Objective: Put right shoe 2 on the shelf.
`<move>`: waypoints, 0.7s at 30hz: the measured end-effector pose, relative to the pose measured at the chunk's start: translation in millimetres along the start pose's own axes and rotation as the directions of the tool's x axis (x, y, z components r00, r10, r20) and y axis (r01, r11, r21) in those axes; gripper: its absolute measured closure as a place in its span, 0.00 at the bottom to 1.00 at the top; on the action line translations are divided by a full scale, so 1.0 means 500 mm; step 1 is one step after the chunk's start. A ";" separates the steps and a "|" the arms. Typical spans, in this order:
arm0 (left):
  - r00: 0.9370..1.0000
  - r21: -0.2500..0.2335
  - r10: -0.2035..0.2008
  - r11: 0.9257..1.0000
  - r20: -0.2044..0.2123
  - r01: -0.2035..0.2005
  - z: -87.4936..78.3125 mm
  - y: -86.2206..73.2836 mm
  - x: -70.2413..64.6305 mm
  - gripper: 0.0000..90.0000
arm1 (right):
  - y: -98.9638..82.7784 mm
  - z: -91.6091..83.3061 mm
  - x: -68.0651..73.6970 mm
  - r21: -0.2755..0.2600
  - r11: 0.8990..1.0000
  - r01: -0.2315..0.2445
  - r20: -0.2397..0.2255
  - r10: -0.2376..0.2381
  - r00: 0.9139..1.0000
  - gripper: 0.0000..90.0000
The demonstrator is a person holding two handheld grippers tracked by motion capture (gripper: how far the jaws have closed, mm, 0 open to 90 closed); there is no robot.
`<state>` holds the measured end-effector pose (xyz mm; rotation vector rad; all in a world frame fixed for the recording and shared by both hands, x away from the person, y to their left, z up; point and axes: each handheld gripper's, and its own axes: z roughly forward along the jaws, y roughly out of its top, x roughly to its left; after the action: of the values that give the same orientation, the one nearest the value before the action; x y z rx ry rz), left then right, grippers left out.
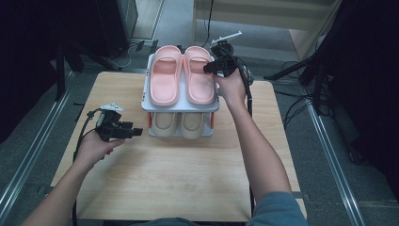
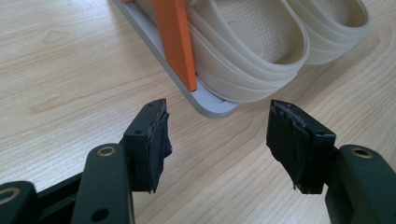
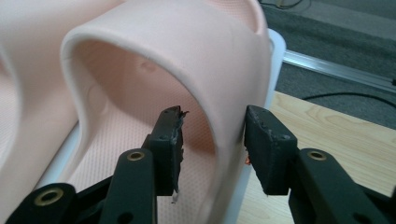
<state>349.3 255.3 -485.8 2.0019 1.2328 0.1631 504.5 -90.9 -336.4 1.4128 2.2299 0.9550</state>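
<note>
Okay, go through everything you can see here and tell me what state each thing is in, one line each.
Right pink slipper: flat on the rack's top shelf, strap wall between the right gripper's jaws, no clamping visible.
Left pink slipper: flat on top shelf, untouched.
Beige slippers: side by side on the lower shelf.
Shoe rack: upright on the table.
Right gripper: open, straddling the strap.
Left gripper: open, empty, over the table.

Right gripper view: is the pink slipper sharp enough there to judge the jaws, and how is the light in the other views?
Right gripper view: the pink slipper strap is soft and slightly blurred up close, while the right gripper jaws read clearly, one each side of the strap wall. Left gripper view: evenly lit, wood grain crisp, the beige slippers sharp. High view: the table is bright, the surroundings fall into deep shadow.
</note>
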 end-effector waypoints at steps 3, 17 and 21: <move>1.000 0.000 -0.001 1.000 0.000 0.001 0.000 0.000 0.000 0.43 | -0.008 -0.006 0.008 -0.014 1.000 0.008 -0.020 -0.008 1.000 0.64; 1.000 0.003 0.001 1.000 -0.003 -0.001 0.000 0.000 0.003 0.43 | -0.056 -0.039 0.010 -0.070 0.997 0.041 -0.123 -0.049 0.991 0.57; 1.000 0.003 0.003 1.000 -0.002 -0.003 0.002 0.000 0.002 0.43 | -0.070 -0.051 0.003 -0.101 0.993 0.066 -0.147 -0.081 0.986 0.56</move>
<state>350.2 255.4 -486.8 2.0067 1.2318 0.1652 465.2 -108.6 -342.1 1.2449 2.2916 1.1624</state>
